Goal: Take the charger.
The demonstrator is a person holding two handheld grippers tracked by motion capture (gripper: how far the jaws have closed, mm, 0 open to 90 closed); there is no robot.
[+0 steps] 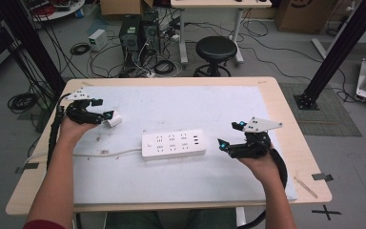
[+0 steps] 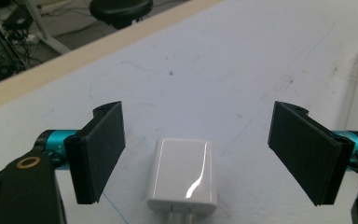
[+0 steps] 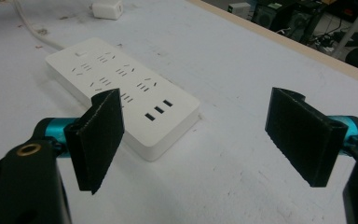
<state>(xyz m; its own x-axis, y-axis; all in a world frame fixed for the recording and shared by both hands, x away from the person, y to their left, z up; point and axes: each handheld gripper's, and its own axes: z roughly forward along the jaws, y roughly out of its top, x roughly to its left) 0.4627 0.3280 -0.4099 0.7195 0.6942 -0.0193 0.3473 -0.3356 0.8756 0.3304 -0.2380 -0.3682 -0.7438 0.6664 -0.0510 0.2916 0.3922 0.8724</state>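
A white power strip (image 1: 173, 143) lies flat at the middle of the white mat (image 1: 171, 181) covering the table (image 1: 286, 119). Its top face carries rows of socket slots, three small ports toward its right end and a switch at its left end; its white cord (image 1: 100, 153) runs off left. A small white charger block (image 2: 182, 176), glossy with rounded corners, lies on the mat at far left, its prongs pointing toward the left gripper (image 2: 196, 158). That gripper's jaws stand wide apart, flanking the charger without touching it. The right gripper (image 3: 191, 140), at right of the strip and near it, is likewise spread open and empty.
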